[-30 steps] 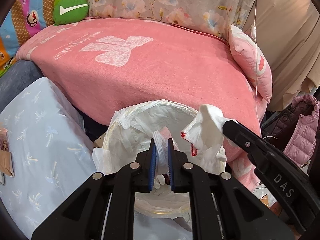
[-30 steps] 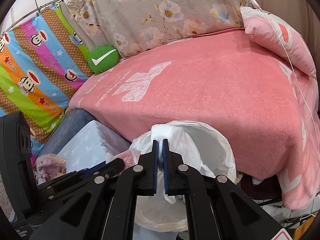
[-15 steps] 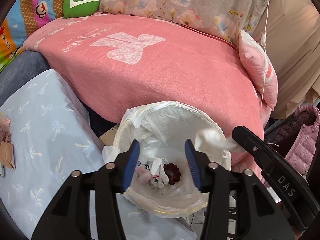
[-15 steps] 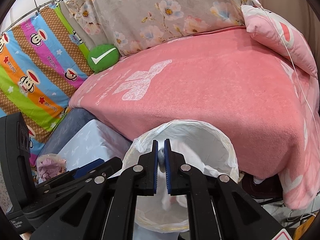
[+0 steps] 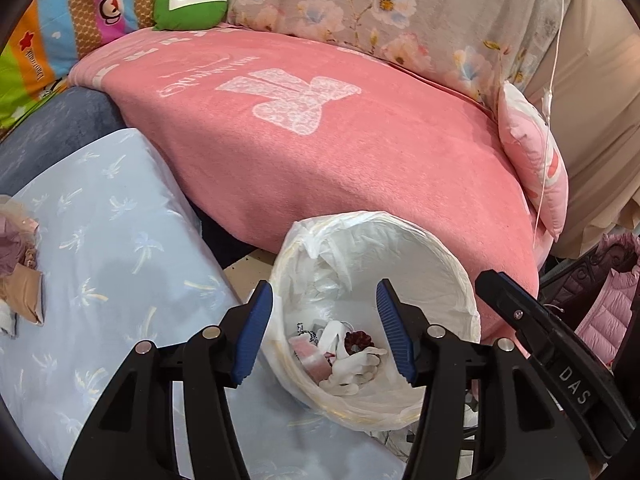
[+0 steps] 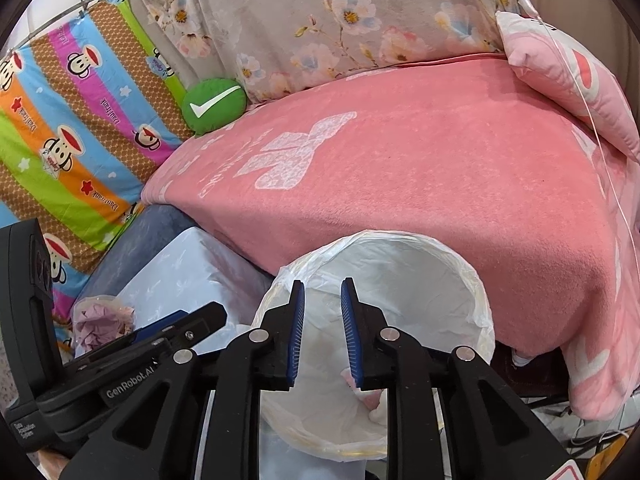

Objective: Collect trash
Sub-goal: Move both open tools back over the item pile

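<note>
A wide pink blanket (image 5: 360, 168) fills most of what I can see, draped over what I take for a sofa, with a pale blue cloth (image 5: 104, 264) over the surface to the left of it. Tucked between the two stands the bin (image 5: 452, 272), lined with a thin white bag that folds over its rim. At the bottom lies the trash (image 5: 344, 354): crumpled white tissue, a pinkish scrap, something dark red.

The left gripper (image 5: 325, 328) hangs over the bin mouth, its jaws about halfway apart after just opening, with nothing between them. The right gripper (image 6: 322, 334) hovers over the bin too, jaws newly parted to a narrow gap, also empty.

More crumpled scraps (image 6: 98, 320) sit at the cloth's far left edge. They look light, soft and easily squashed; I'd pinch a bunched-up middle fold, not a loose corner that could tear or slip.
</note>
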